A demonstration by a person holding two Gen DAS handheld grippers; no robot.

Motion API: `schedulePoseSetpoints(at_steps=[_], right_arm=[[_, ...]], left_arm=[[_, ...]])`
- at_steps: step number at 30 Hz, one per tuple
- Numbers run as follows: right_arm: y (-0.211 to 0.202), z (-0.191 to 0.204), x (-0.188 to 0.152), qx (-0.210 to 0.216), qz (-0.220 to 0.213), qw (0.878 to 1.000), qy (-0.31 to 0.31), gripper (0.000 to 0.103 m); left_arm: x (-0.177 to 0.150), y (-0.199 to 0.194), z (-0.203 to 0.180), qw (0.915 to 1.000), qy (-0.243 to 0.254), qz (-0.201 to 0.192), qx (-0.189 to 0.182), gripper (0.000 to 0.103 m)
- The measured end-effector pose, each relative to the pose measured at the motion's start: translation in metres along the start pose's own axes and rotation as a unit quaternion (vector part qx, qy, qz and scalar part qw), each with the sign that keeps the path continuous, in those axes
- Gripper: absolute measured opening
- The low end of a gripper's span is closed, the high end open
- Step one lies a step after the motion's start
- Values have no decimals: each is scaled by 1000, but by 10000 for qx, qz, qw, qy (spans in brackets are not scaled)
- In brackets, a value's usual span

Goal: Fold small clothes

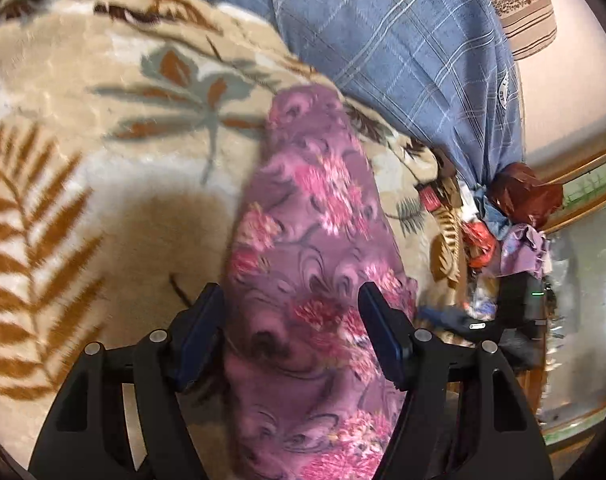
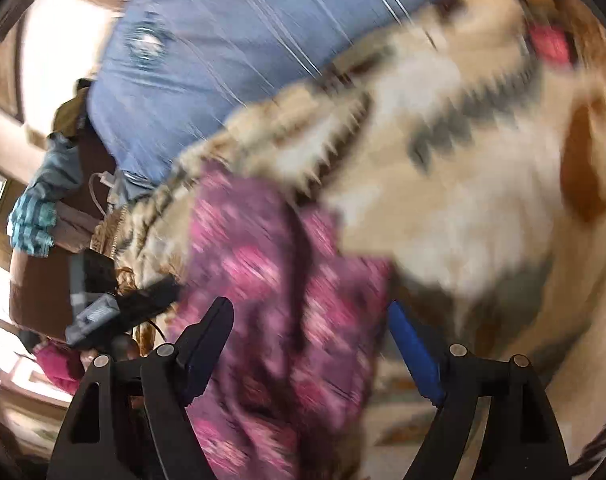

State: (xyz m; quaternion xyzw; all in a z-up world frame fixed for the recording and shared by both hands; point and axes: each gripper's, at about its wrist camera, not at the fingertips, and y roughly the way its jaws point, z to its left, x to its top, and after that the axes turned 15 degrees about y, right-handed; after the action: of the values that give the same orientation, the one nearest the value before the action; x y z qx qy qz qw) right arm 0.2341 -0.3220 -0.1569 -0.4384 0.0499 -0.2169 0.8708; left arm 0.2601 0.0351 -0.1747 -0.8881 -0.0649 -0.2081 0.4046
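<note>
A purple garment with pink flowers [image 1: 315, 240] lies in a long strip on a beige leaf-patterned blanket [image 1: 103, 160]. My left gripper [image 1: 291, 298] is open, its jaws wide apart on either side of the strip, the cloth passing between them. In the blurred right wrist view the same garment [image 2: 279, 280] runs between the jaws of my right gripper [image 2: 309, 312], which is also open. The beige blanket [image 2: 463, 160] fills the right side of that view. The other gripper [image 1: 483, 320] shows at the right edge of the left wrist view.
A blue checked cloth [image 1: 383, 40] lies along the far side of the blanket, also in the right wrist view [image 2: 207, 60]. A heap of mixed clothes [image 1: 503, 220] sits at the blanket's right end. A teal checked cloth [image 2: 35, 220] hangs at the left.
</note>
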Motion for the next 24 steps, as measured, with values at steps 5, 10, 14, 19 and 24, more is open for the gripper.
schedulePoseSetpoints(at_steps=[5, 10, 14, 19, 24], right_arm=[[30, 0, -5, 382, 401, 9984, 67, 70], [52, 15, 3, 546, 405, 9977, 11, 70], [71, 24, 24, 533, 514, 9972, 75, 47], [72, 51, 33, 586, 639, 9961, -175, 17], [47, 107, 46, 956, 446, 9917, -730, 17]], left_arm=[[-8, 10, -8, 9997, 90, 226, -55, 69], [0, 13, -1, 9999, -109, 68, -28, 69], [12, 16, 17, 9985, -462, -197, -232, 53], [11, -18, 15, 9956, -374, -593, -619, 7], [43, -56, 14, 9933, -279, -901, -676, 7]])
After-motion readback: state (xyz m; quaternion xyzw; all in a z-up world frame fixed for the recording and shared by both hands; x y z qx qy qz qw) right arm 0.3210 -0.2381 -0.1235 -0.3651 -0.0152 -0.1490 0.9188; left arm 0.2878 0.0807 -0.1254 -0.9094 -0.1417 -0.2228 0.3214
